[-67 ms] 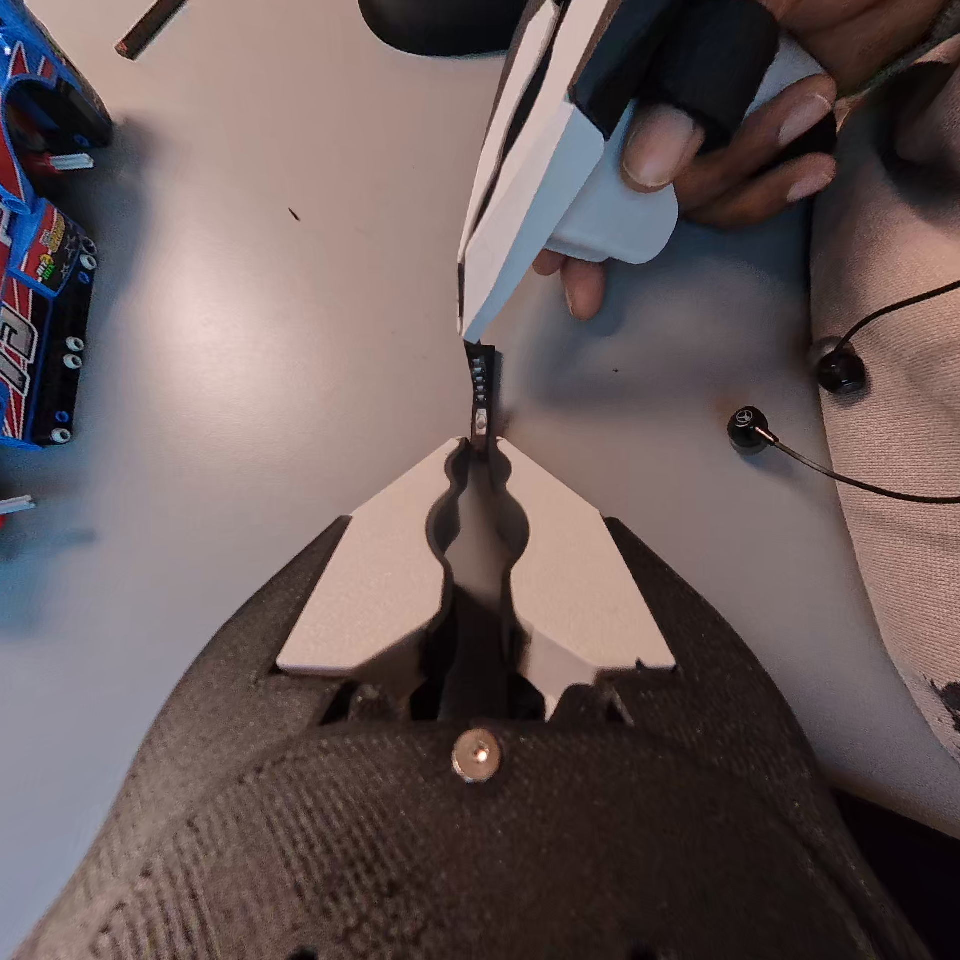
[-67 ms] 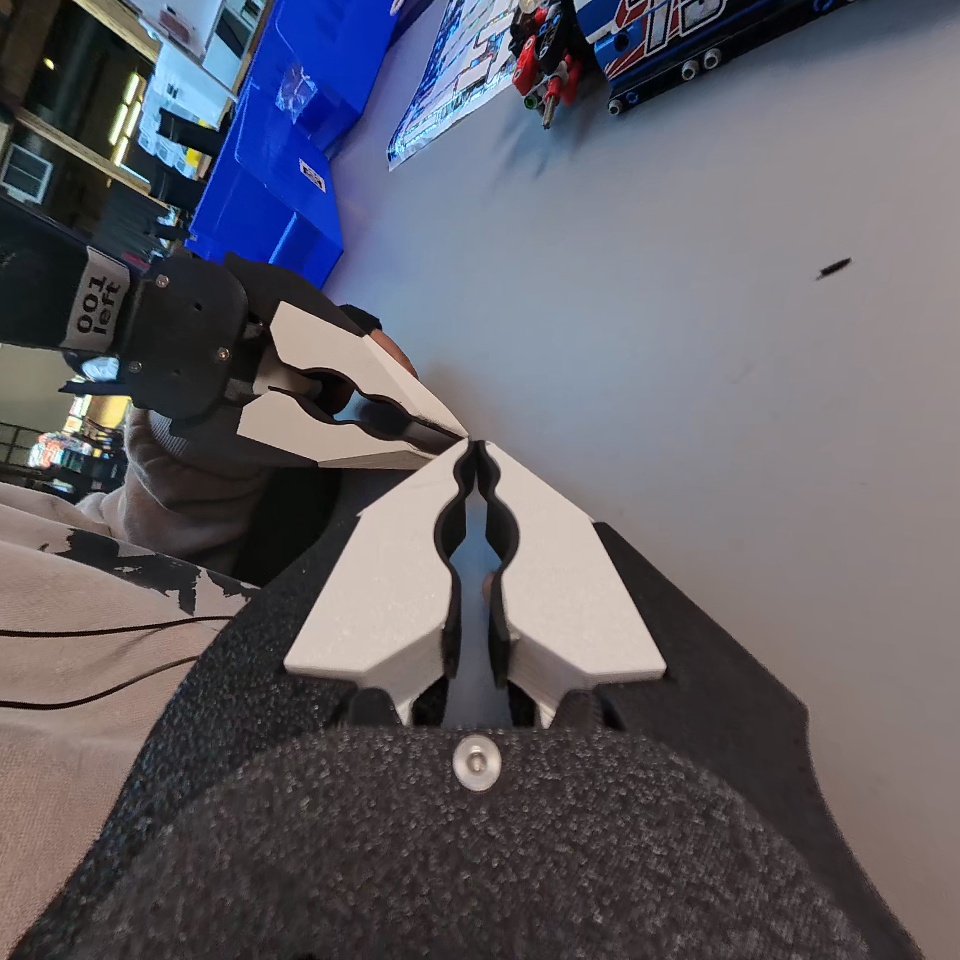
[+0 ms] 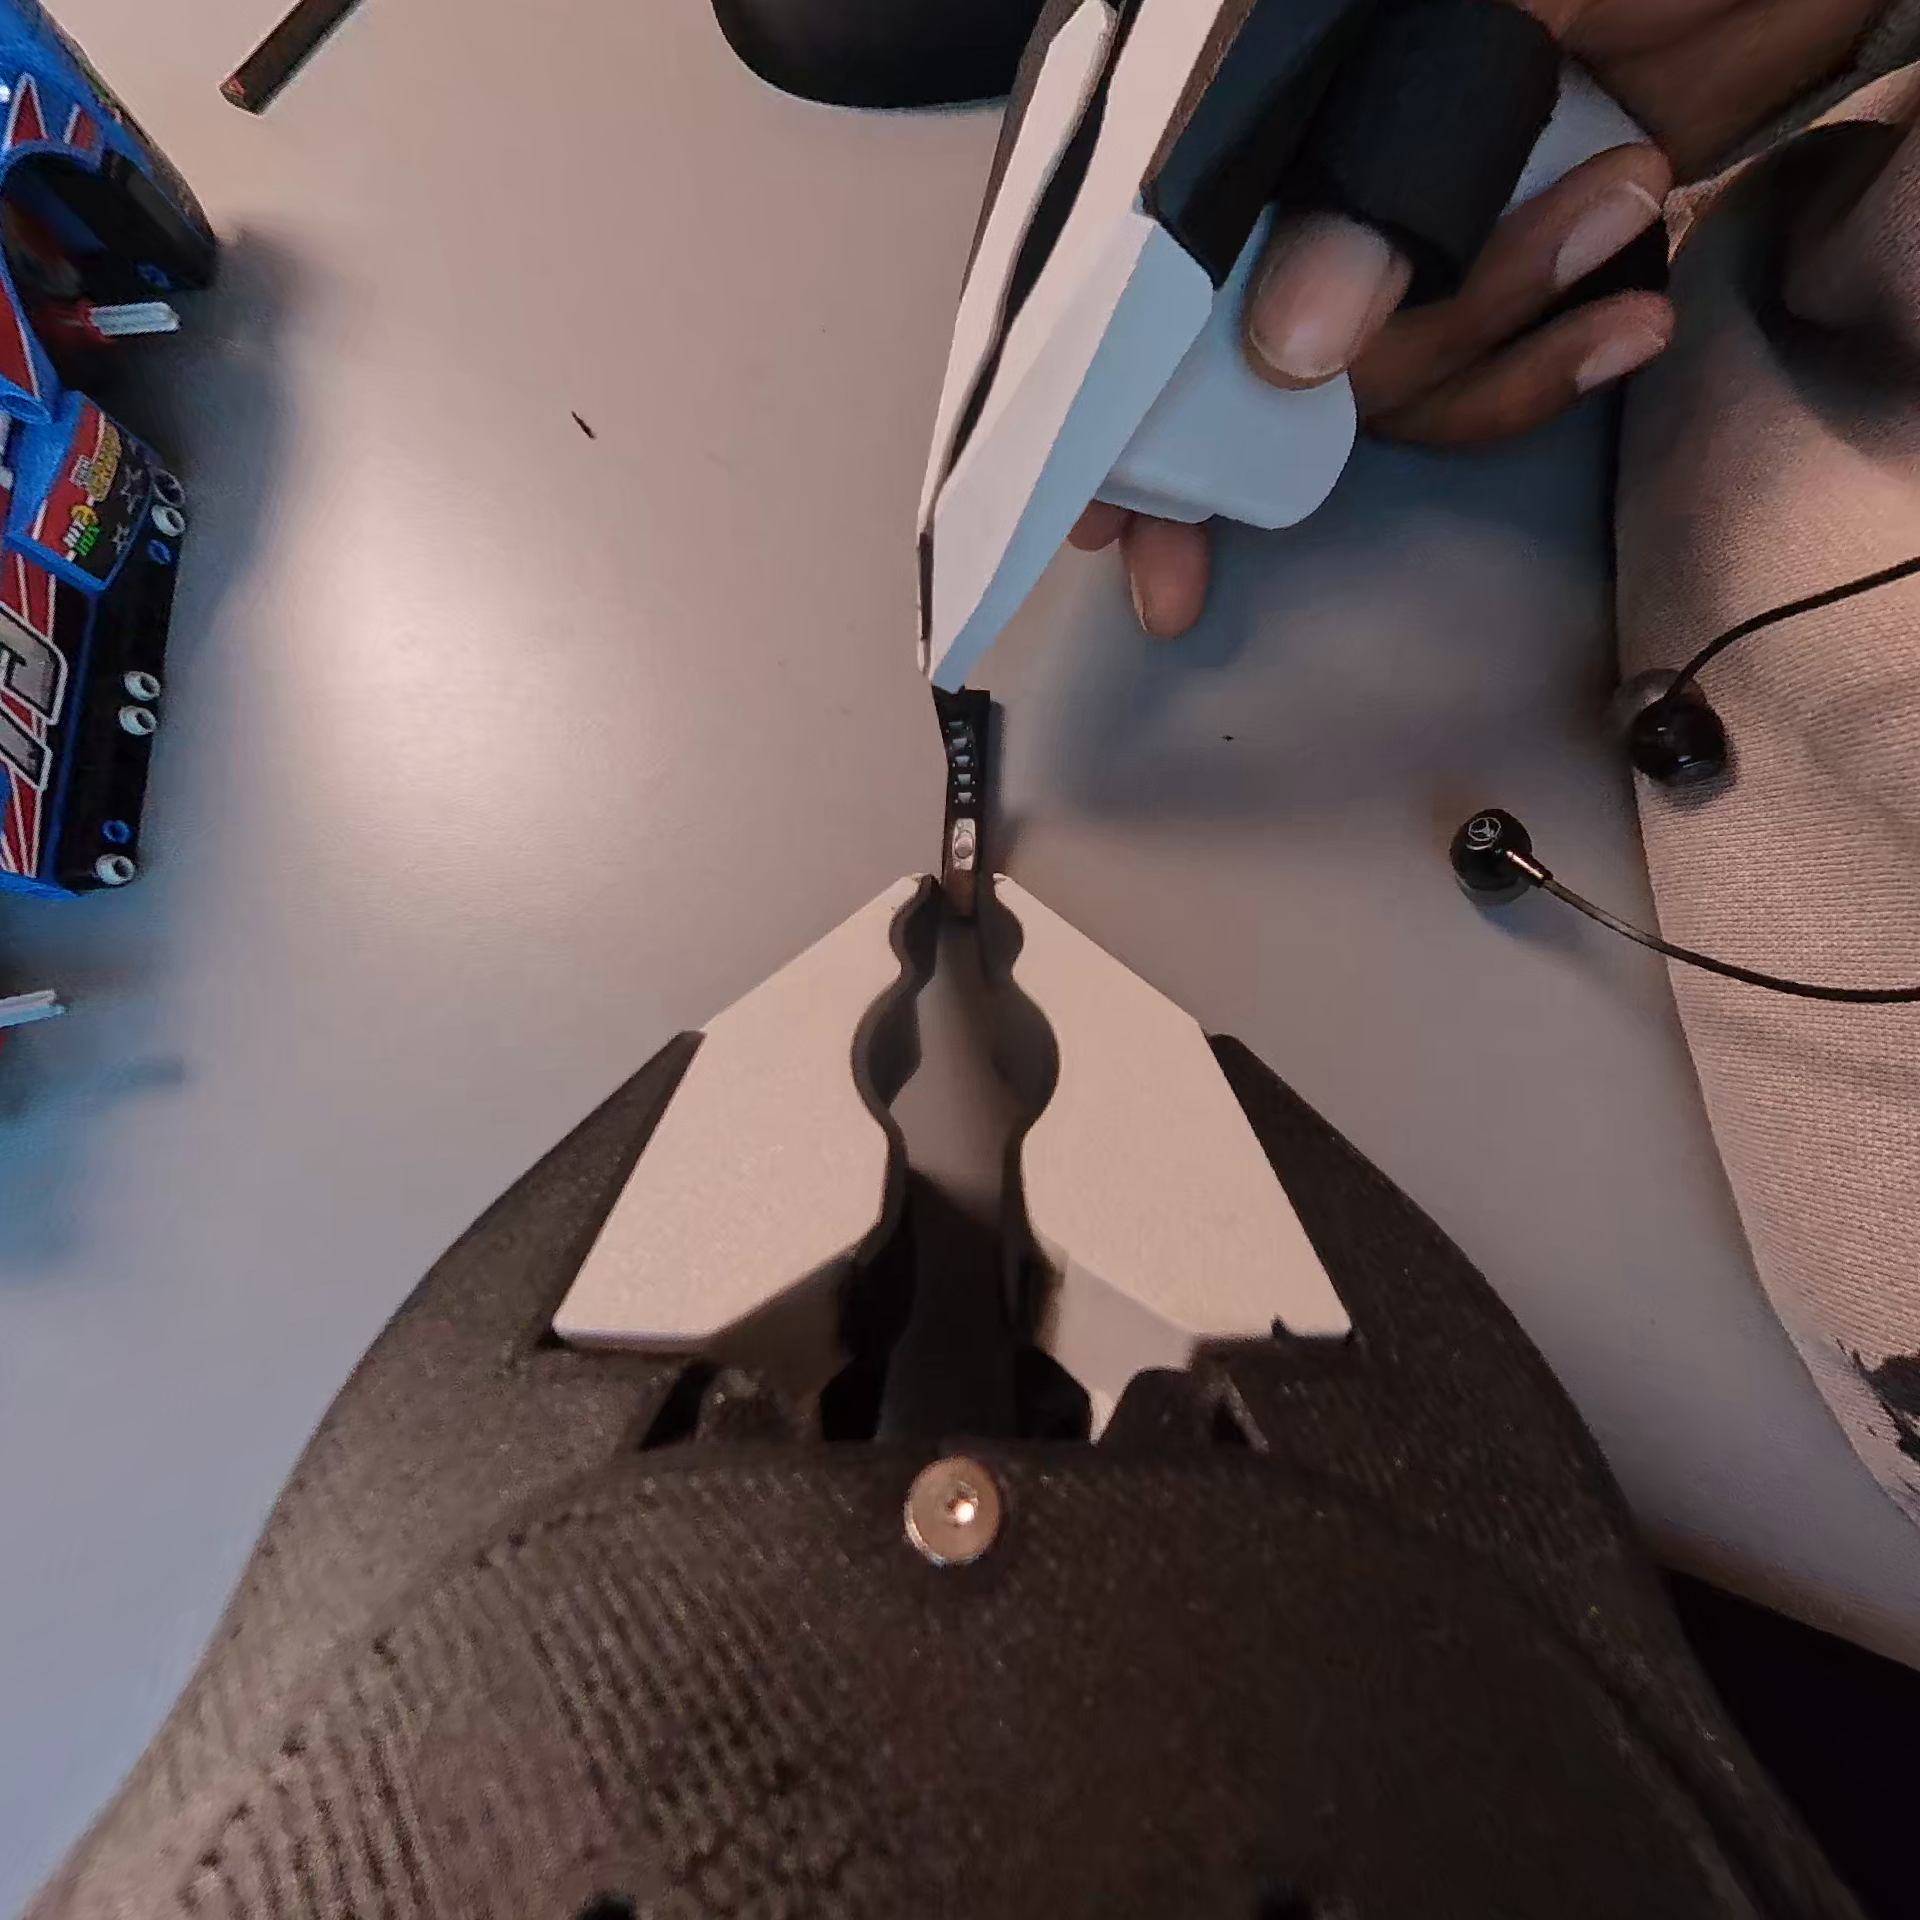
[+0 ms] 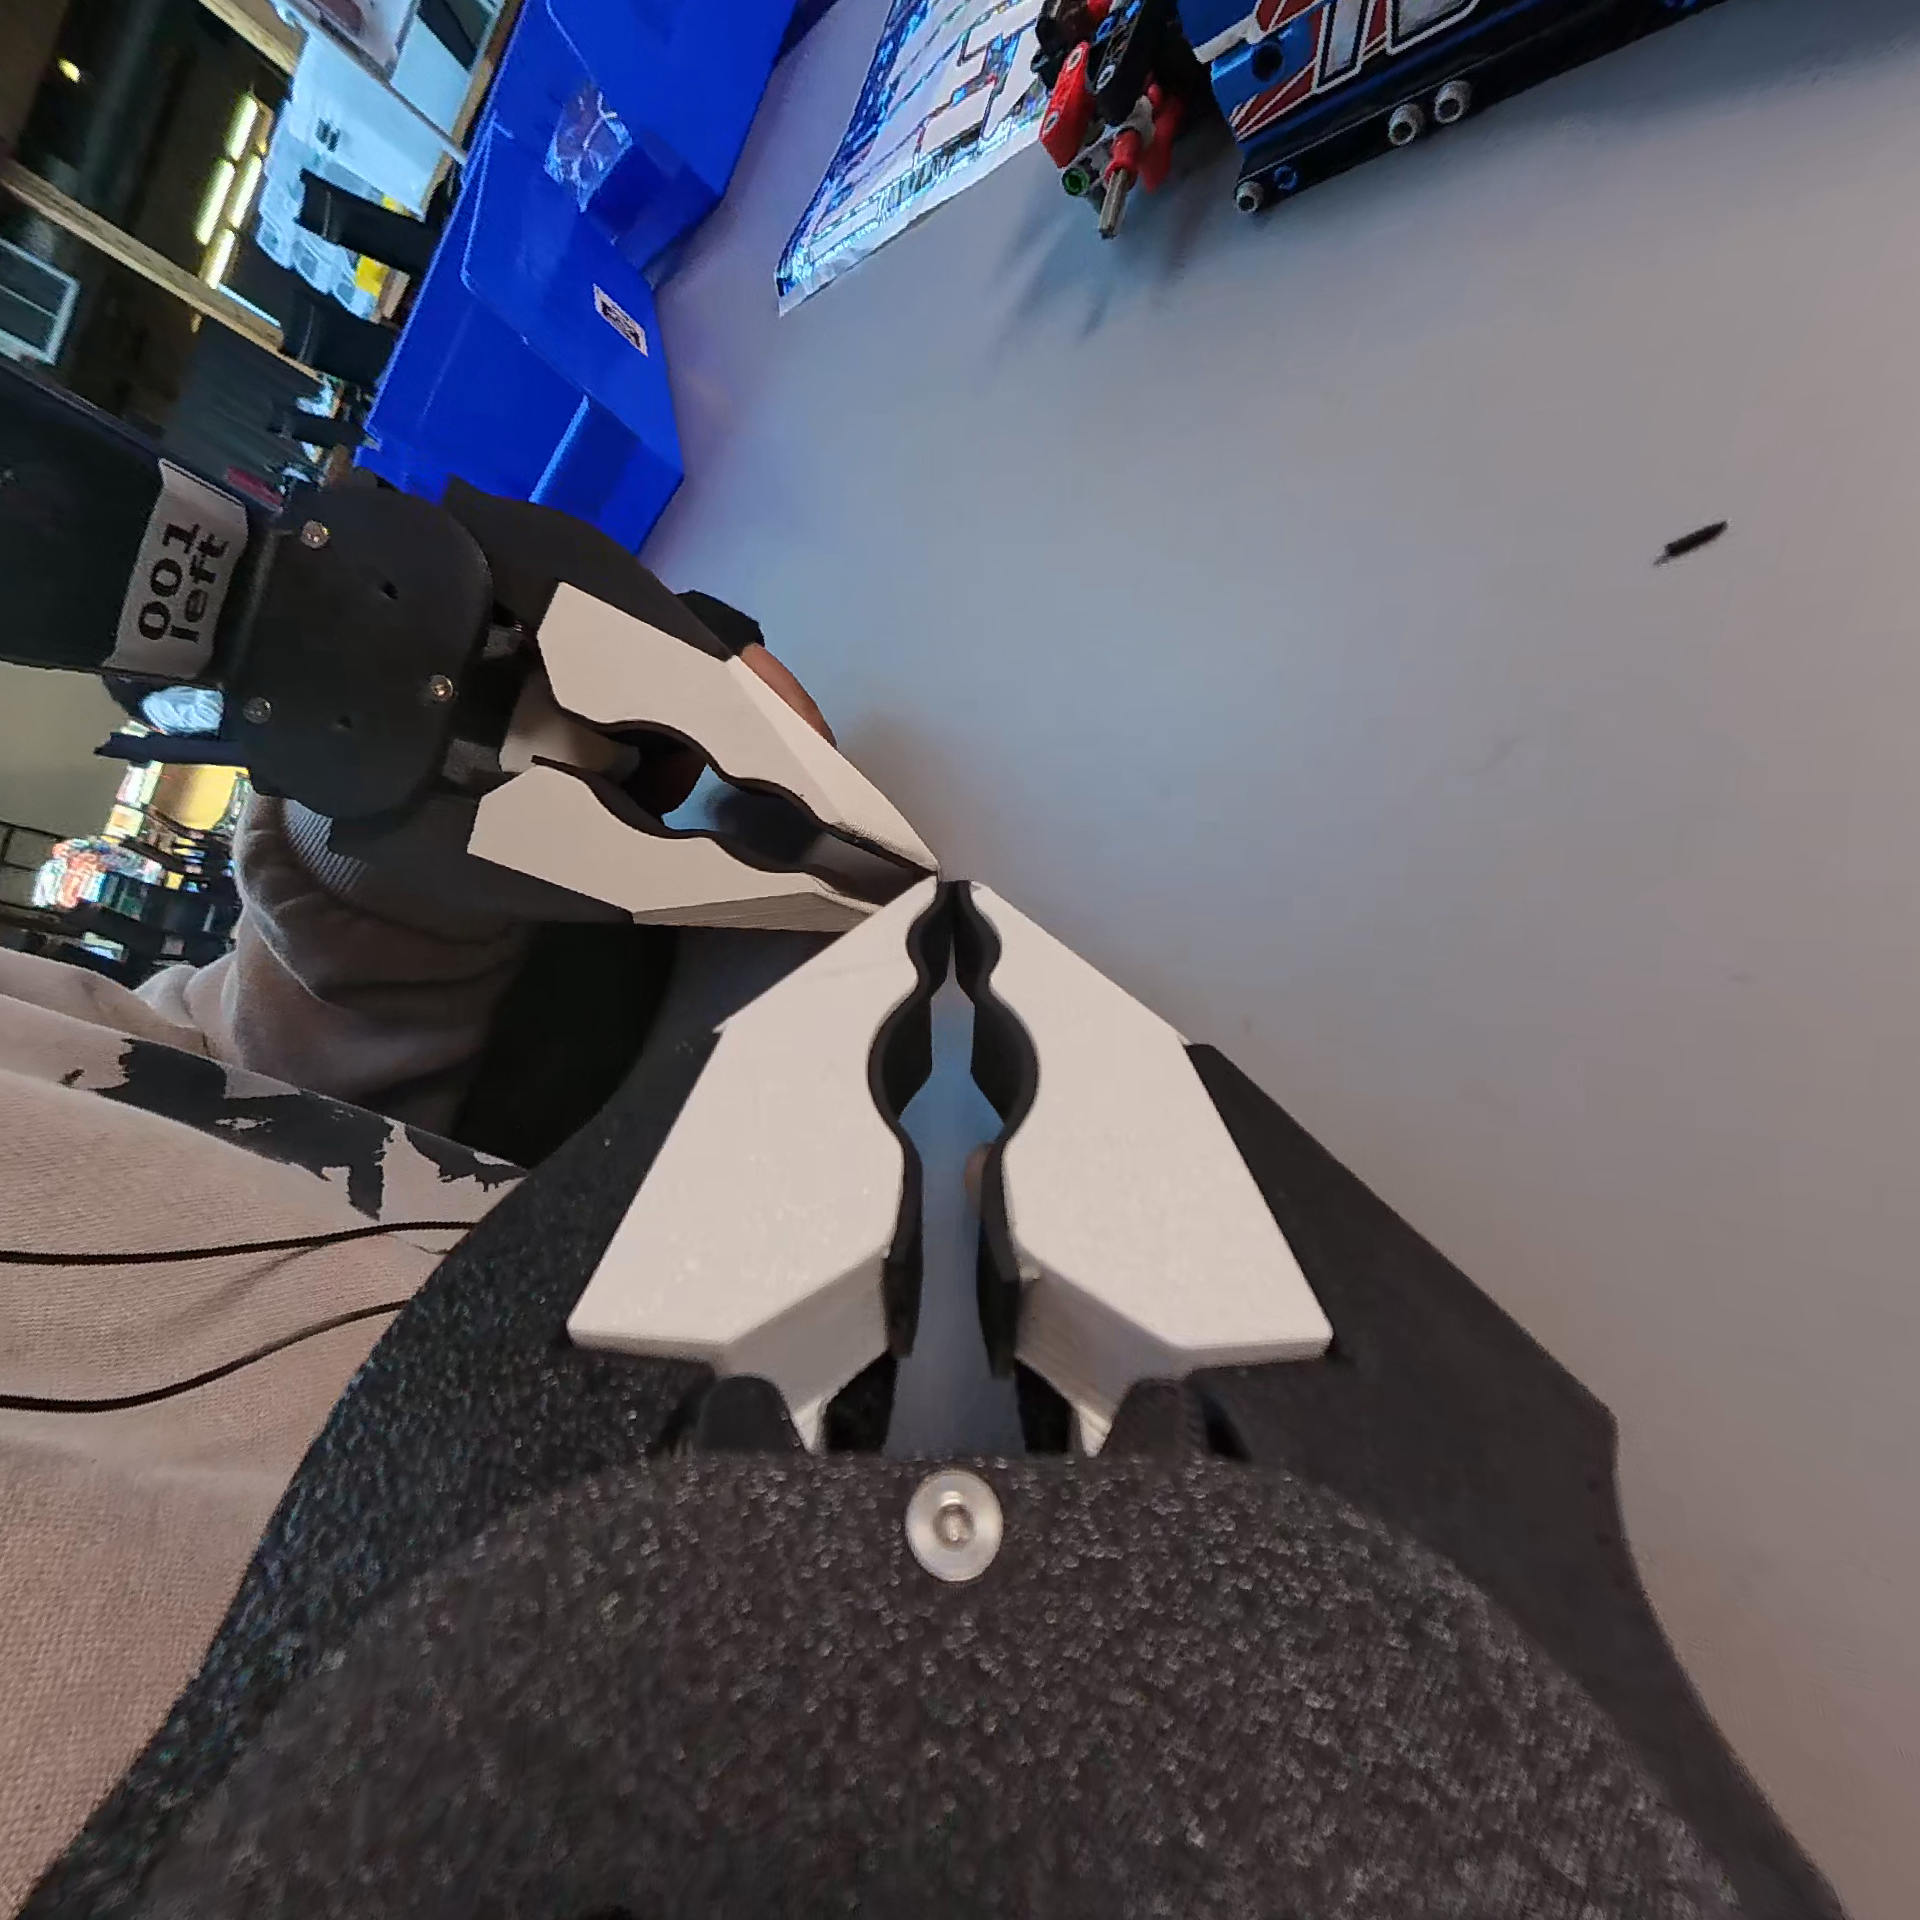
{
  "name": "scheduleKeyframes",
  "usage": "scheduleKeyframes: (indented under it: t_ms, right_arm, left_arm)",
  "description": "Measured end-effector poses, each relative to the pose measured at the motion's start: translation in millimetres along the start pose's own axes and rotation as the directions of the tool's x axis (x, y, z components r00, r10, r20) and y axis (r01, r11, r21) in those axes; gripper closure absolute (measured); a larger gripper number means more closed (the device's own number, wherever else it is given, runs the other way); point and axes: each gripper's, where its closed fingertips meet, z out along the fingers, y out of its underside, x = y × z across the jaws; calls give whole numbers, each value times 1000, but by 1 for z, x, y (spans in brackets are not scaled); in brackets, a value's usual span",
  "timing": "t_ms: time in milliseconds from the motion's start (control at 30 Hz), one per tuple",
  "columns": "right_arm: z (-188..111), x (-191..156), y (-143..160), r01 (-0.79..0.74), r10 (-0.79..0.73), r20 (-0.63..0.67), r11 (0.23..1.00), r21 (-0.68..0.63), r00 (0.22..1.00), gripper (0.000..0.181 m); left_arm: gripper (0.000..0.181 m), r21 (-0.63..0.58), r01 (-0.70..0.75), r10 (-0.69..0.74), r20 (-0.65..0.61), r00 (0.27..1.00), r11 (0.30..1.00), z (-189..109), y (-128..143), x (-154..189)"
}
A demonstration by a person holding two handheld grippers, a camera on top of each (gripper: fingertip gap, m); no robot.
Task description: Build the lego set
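Left wrist view: a black beam (image 3: 966, 790) is clamped in the left claw (image 3: 962, 883) above the bench (image 3: 520, 675); its far end is pinched by the right claw (image 3: 940, 665).

Right wrist view: right claw (image 4: 952, 885) tips are seen together, meeting the left claw (image 4: 920, 862); beam hidden.

A smooth grey tabletop (image 3: 520, 644) carries two black earbuds on thin cords (image 3: 1493, 854) at three o'clock; glossy blue plastic bins (image 4: 540, 343) stand at eleven o'clock.
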Motion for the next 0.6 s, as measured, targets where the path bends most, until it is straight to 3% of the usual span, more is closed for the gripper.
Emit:
scheduleKeyframes:
  t_ms: [600]
  right_arm:
    - [1, -1, 11, 119, -124, -39, 985, -123, 991, 181]
  left_arm:
    - [176, -21, 13, -14, -48, 999, 1000, -4, 4, 8]
